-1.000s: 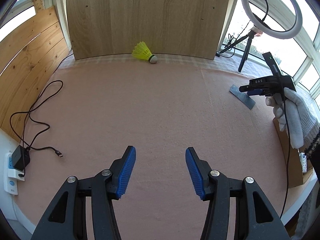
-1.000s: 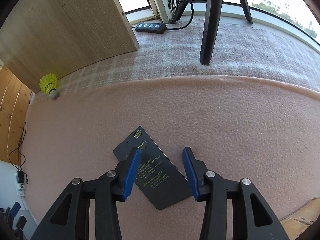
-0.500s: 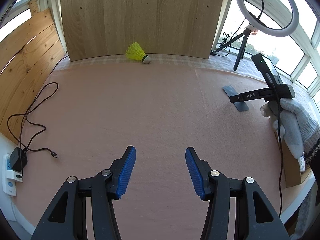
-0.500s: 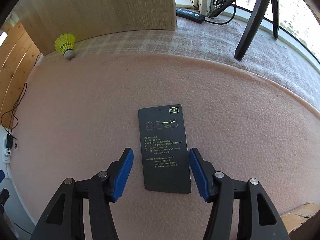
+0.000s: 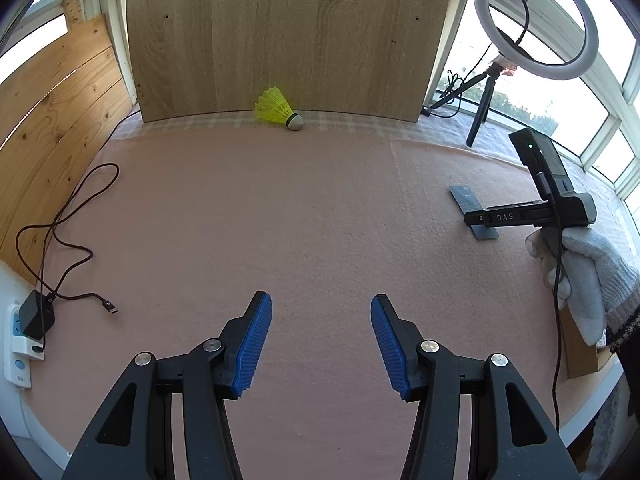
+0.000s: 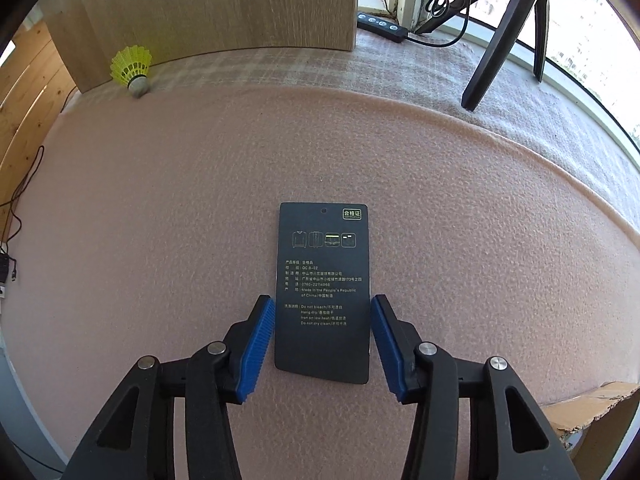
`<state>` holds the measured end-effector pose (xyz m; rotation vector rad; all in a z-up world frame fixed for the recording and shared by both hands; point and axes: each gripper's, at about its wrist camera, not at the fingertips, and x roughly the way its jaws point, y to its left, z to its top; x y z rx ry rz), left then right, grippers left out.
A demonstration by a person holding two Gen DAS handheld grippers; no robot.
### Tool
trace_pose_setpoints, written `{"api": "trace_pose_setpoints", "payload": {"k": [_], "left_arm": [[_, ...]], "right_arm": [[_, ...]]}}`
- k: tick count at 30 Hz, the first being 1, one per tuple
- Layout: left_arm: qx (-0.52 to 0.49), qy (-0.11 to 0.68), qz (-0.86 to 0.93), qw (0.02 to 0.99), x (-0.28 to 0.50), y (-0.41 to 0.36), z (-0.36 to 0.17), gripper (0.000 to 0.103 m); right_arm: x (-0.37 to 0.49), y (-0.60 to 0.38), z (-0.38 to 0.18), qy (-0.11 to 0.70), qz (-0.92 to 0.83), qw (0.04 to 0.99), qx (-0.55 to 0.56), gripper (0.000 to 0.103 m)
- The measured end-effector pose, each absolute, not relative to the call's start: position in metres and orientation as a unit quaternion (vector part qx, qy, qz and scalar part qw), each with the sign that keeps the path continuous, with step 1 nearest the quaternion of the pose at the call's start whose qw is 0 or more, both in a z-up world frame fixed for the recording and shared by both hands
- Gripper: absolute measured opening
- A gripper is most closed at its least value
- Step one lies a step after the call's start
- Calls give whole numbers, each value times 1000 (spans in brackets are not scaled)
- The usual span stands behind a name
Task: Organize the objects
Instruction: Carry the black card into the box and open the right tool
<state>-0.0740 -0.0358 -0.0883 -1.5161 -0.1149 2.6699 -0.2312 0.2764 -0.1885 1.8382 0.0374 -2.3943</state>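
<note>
My right fingers (image 6: 323, 346) have just been closing around the dark hang tag (image 6: 323, 292), which lies flat on the pink bench (image 6: 160, 220), pads beside its edges, not yet gripping. My left fingers (image 5: 321, 346) hang half open, empty. The yellow shuttlecock (image 5: 278, 109) waits far back, so sorting has barely begun.

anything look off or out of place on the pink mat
Mostly the yellow shuttlecock: it lies tipped on its side at the foot of the wooden board, far from the dark card. A loose cable also sprawls across the mat's edge.
</note>
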Motion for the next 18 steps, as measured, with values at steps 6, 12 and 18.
{"api": "trace_pose_setpoints", "payload": {"k": [6, 12, 18], "left_arm": [[-491, -34, 869, 46, -74, -26, -86, 55], [-491, -31, 868, 63, -75, -14, -85, 55], [-485, -22, 870, 87, -74, 6, -79, 55]], "right_arm": [[-201, 278, -184, 7, -798, 56, 599, 45], [-162, 283, -157, -13, -820, 45, 570, 45], [-113, 306, -117, -34, -843, 19, 536, 45]]}}
